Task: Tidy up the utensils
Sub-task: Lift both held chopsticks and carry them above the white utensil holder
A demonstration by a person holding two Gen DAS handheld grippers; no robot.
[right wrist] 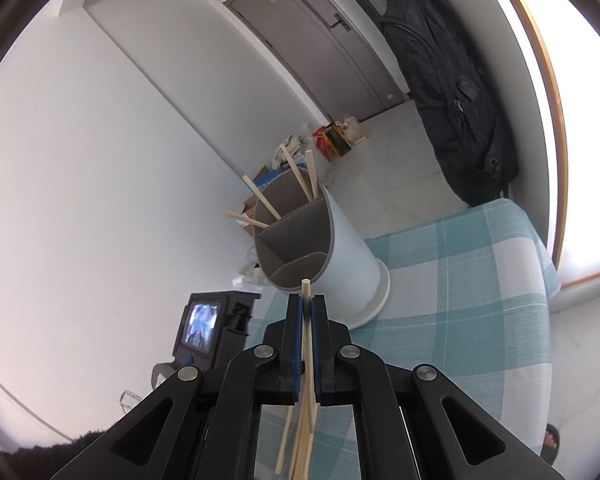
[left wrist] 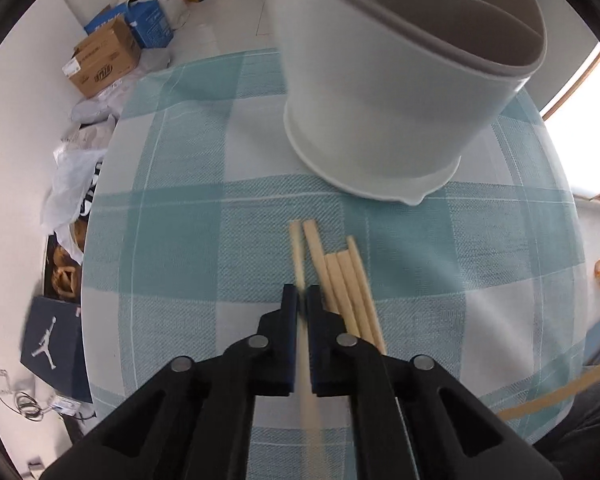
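Left gripper [left wrist: 302, 294] pinching one chopstick [left wrist: 299, 258] among loose chopsticks [left wrist: 350, 292] lying mid-table; right gripper [right wrist: 307, 304] clamping another chopstick [right wrist: 306, 286], hovering near divided holder [right wrist: 340, 256] standing toward table's far edge.

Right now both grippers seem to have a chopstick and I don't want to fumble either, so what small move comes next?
Probably the right gripper should ease forward and tip its chopstick into the holder. It is shut on that stick just short of the rim, where four chopsticks already stand. The left gripper is shut on a stick from the pile.
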